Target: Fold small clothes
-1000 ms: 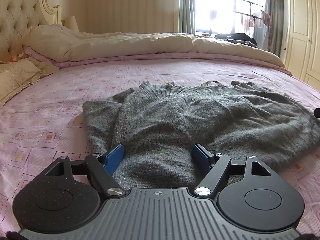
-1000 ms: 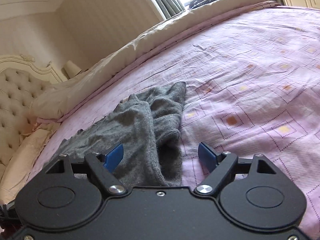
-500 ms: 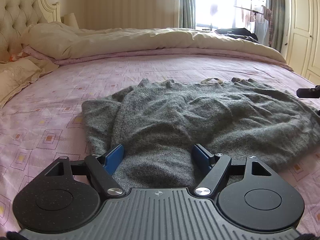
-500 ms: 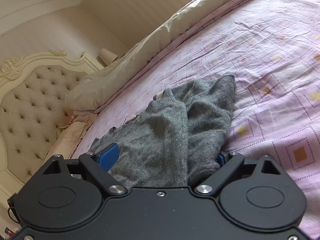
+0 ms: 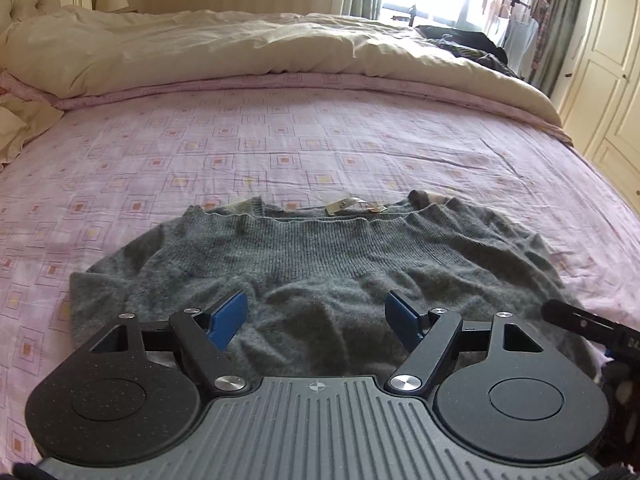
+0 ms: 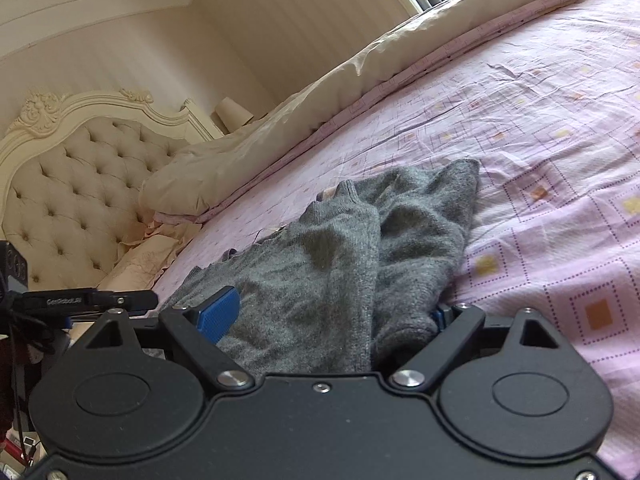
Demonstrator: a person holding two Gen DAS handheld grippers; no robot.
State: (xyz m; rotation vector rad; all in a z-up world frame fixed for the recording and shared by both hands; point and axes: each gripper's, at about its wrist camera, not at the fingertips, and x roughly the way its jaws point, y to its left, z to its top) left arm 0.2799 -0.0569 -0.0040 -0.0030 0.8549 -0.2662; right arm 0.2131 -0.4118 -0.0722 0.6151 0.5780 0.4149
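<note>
A grey knit sweater (image 5: 328,280) lies rumpled near the bed's (image 5: 280,148) front edge — both hand-held grippers, left (image 5: 316,316) and right (image 6: 328,320), gape unclenched over it. Next, probably: pinch an edge, fold across.

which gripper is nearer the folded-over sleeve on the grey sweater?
Right. The right gripper straddles the folded sleeve, jaws open. The left gripper sits over the sweater body, further along the hem.

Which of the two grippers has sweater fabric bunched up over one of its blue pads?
The right gripper: a fold of the grey sweater covers its right-hand pad. The left gripper shows both blue pads clear above the knit.
</note>
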